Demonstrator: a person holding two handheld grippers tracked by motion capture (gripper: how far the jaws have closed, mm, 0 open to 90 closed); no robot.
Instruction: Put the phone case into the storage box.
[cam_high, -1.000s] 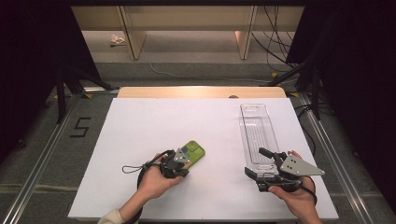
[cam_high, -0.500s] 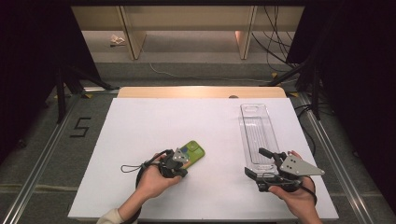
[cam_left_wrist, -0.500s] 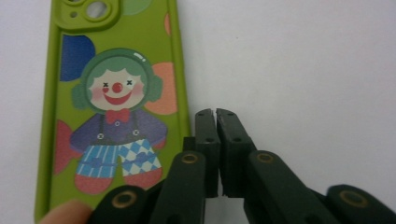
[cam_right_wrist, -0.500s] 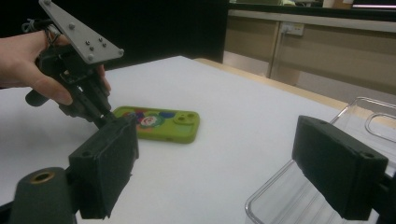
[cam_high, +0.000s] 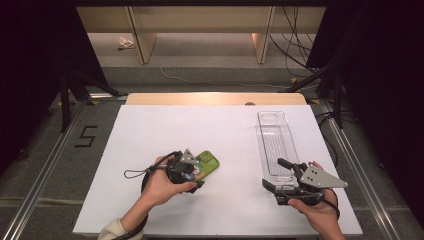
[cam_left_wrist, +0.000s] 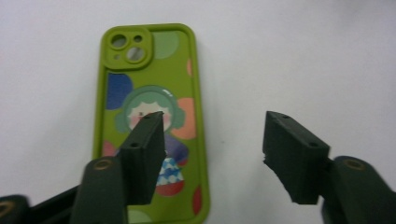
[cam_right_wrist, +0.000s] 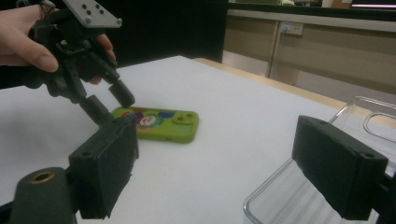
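Observation:
A green phone case (cam_high: 210, 163) with a cartoon figure lies flat, back up, on the white table (cam_high: 220, 130). My left gripper (cam_high: 193, 176) is open just above its near end. In the left gripper view, one jaw overlaps the case (cam_left_wrist: 149, 84) and the other stands over bare table, with the left gripper (cam_left_wrist: 215, 128) holding nothing. The right gripper view shows the case (cam_right_wrist: 163, 125) with the left gripper (cam_right_wrist: 113, 106) tilted down over its far end. My right gripper (cam_high: 274, 173) is open and empty at the near end of a clear plastic tray (cam_high: 273, 137).
The clear tray (cam_right_wrist: 373, 116) lies lengthwise on the right side of the table and looks empty. A wooden strip (cam_high: 215, 98) edges the table's far side. Beyond it are shelving legs, cables and dark stands on the floor.

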